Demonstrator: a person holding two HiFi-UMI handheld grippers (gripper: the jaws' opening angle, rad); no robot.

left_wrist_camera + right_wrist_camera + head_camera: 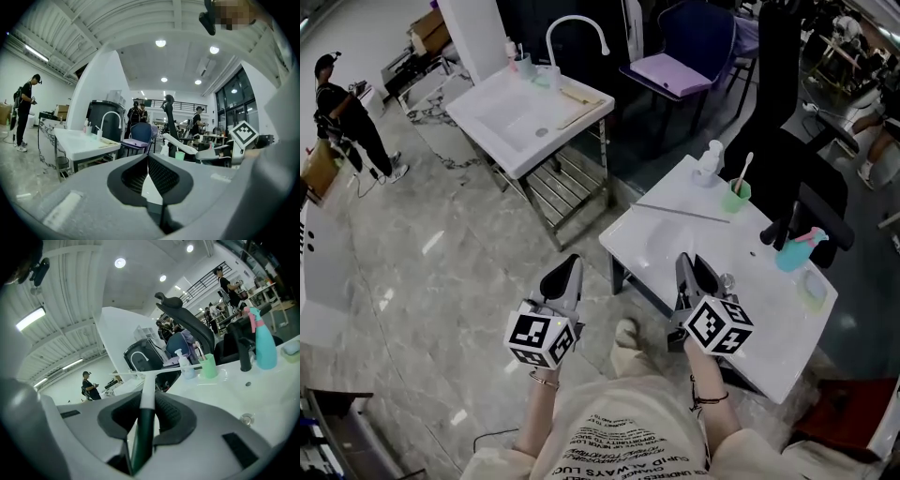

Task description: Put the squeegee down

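Note:
My right gripper (694, 269) is shut on the handle of the squeegee (142, 427), which is dark green near the jaws and white further out. Its long thin blade (682, 213) runs crosswise ahead of the jaws, above the near left part of a white sink counter (769, 319). In the right gripper view the blade (154, 372) shows as a pale bar over the counter's edge. Left of the counter, over the floor, my left gripper (569, 270) has its jaws shut with nothing in them. The left gripper view shows its pads (161, 173) meeting at the tip.
On the counter stand a teal spray bottle (794, 251), a black faucet (783, 228), a green cup (736, 195) with a toothbrush and a soap dispenser (709, 159). A second white sink (525, 112) stands further back, near a purple-seated chair (675, 70). A person (347, 122) stands far left.

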